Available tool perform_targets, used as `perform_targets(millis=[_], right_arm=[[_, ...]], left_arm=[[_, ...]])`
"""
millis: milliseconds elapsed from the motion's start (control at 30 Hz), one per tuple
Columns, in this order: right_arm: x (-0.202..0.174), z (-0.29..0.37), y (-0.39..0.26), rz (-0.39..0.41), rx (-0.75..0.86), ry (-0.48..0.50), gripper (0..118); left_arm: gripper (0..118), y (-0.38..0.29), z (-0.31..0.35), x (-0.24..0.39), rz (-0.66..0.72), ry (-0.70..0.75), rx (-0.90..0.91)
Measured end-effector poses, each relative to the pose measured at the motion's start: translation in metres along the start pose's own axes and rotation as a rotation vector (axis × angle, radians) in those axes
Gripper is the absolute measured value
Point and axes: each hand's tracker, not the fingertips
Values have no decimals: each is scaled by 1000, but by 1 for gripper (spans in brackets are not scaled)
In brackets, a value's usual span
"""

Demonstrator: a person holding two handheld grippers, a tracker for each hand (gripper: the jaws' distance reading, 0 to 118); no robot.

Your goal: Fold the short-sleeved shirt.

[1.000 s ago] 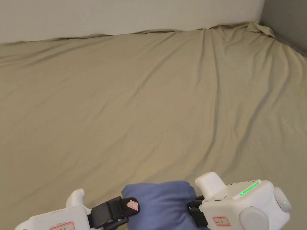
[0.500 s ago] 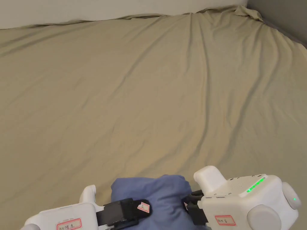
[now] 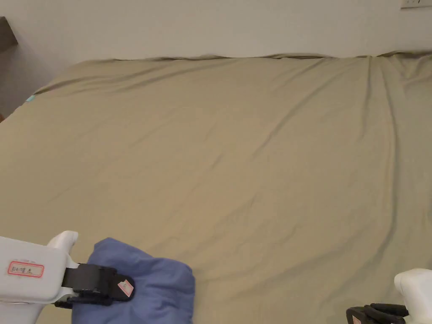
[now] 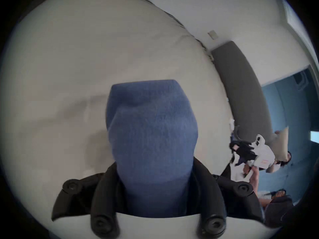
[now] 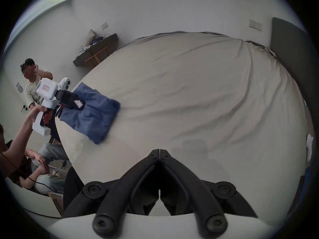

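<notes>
The blue short-sleeved shirt [image 3: 156, 287] is a small folded bundle near the front left of the tan bed sheet [image 3: 253, 147]. My left gripper [image 3: 124, 289] is shut on its near edge. In the left gripper view the shirt [image 4: 150, 135] runs out from between the two jaws, which press on it from both sides. My right gripper [image 3: 358, 314] is far off at the bottom right, away from the shirt. The right gripper [image 5: 160, 152] has its jaws shut tip to tip with nothing in them. From there the shirt [image 5: 93, 118] and the left gripper [image 5: 78, 104] lie at the left.
A pale wall [image 3: 211, 25] runs behind the bed. A dark headboard [image 5: 293, 61] stands at the bed's right end and a wooden side table [image 5: 96, 47] beyond its left end. A person [image 5: 32, 87] stands by the left edge and another [image 5: 46, 173] sits lower down.
The right gripper has let go of the shirt and drawn away to the right. The left gripper keeps its hold on the shirt. The head camera has swung left.
</notes>
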Motion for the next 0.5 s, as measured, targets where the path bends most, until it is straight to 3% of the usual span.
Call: perform_targets(millis=[200,300,333,400,433,500], right_arm=[[-21,-13,8,41,-16,0,2],[-30,-20,9,59,-29,16,2],[-32,-21,9,65,-31,21,2],[-34,-21,9,72,-32,25,2],[-34,-20,9,72,-30,28,2],[-32,-12,10,72,-19,36,2]], left_arm=[[45,12,57,-71,96,125,49],[45,2,60,-77,176,150,44],[48,-4,60,-81,232,170,60],[82,-12,66,-88,224,293,95],[88,-17,73,-85,190,344,134],[88,-27,94,-92,211,415,186]])
